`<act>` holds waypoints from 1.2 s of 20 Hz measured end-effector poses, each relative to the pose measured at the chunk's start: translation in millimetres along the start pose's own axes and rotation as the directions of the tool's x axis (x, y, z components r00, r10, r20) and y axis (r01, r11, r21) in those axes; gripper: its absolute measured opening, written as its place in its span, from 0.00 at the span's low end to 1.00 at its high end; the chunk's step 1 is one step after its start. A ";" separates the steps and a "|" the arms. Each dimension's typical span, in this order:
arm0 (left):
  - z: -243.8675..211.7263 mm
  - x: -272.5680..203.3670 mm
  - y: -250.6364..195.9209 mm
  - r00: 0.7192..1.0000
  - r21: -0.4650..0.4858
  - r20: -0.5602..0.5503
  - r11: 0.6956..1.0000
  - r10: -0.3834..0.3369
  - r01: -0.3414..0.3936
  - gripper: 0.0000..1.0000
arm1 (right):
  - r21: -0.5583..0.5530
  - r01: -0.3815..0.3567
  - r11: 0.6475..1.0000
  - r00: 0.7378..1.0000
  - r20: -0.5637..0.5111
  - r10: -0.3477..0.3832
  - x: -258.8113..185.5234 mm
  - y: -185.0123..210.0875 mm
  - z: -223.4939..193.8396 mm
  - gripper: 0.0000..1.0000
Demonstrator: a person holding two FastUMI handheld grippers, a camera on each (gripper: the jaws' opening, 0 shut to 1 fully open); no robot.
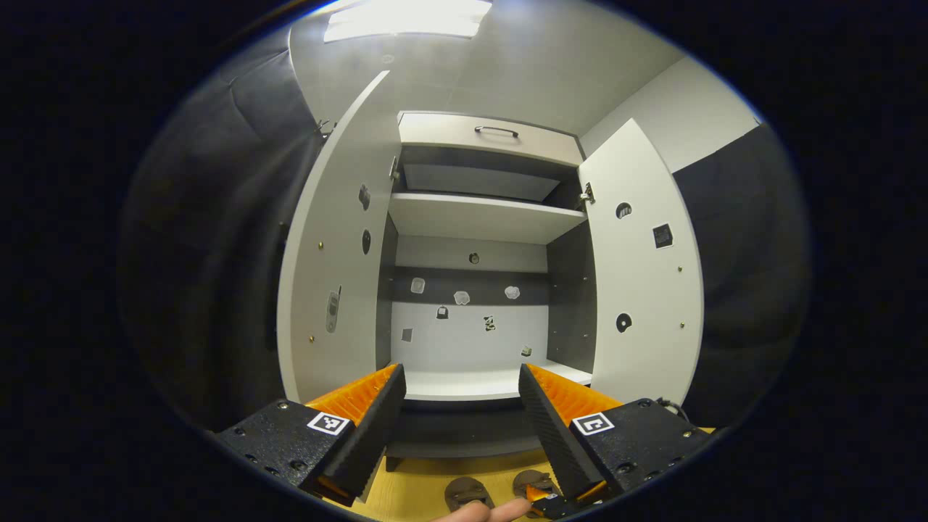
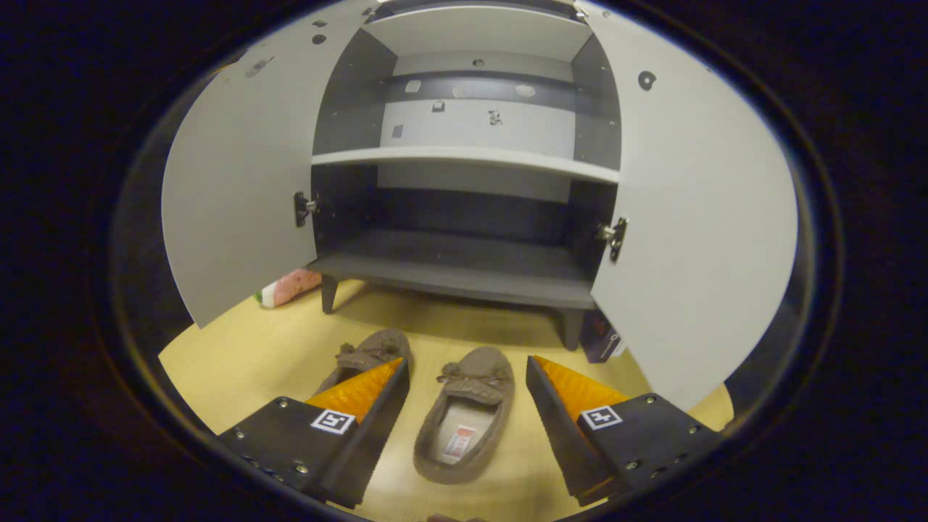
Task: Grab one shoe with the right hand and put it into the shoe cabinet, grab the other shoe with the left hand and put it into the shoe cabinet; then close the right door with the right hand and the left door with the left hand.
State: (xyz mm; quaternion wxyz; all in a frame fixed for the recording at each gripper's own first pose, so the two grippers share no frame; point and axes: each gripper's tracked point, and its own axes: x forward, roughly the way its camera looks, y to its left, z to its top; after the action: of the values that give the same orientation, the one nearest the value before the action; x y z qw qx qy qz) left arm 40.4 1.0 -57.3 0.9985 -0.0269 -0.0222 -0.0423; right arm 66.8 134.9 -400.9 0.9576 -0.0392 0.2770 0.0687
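The right hand-held gripper [image 2: 467, 402] hangs low over the floor [image 2: 254, 355], fingers apart and empty, straddling the nearer slipper [image 2: 464, 417]; the second slipper [image 2: 366, 359] lies just beside it, partly behind one finger. I'd lower squarely and pinch the slipper's side wall, not the soft toe. Beyond stands the shoe cabinet [image 2: 464, 279], both doors open. The left hand-held gripper [image 1: 462, 420], also apart and empty, rides higher, and its view takes in the cabinet's upper shelf [image 1: 478, 217] and top handle [image 1: 496, 131].
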 end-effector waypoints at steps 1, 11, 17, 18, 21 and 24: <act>-8.5 9.6 5.6 1.000 -0.007 -0.006 1.000 0.014 -0.014 0.96 | -0.005 -0.009 1.000 1.000 -0.023 0.009 5.9 6.0 -9.7 0.98; -47.5 88.8 20.2 1.000 -0.029 0.005 0.999 -0.021 0.021 0.96 | 0.132 -0.035 0.991 0.979 -0.196 0.060 48.8 27.5 -71.8 0.69; -63.7 113.5 27.1 0.998 0.001 0.008 0.998 -0.055 0.055 0.96 | 0.118 0.065 0.991 0.975 -0.221 -0.037 81.3 13.6 -78.2 0.65; -68.2 113.0 23.2 0.998 -0.015 -0.002 0.997 -0.069 0.069 0.95 | 0.123 0.062 0.990 0.977 -0.211 -0.035 87.8 14.7 -78.9 0.37; -73.4 115.0 17.4 0.992 -0.041 -0.026 0.992 -0.121 0.120 0.96 | 0.162 0.039 0.986 0.977 -0.213 -0.004 89.3 20.4 -76.6 0.32; -80.6 119.6 25.2 0.994 -0.038 -0.039 0.994 -0.103 0.102 0.96 | 0.210 0.027 0.977 0.978 -0.207 0.017 90.2 16.3 -74.6 0.02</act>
State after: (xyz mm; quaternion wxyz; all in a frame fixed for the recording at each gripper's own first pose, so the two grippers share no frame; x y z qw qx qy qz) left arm 165.0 11.7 -133.4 0.9946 -0.0427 -0.0025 -0.0945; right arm 100.7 152.4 -512.8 0.9224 0.0555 0.3809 0.0320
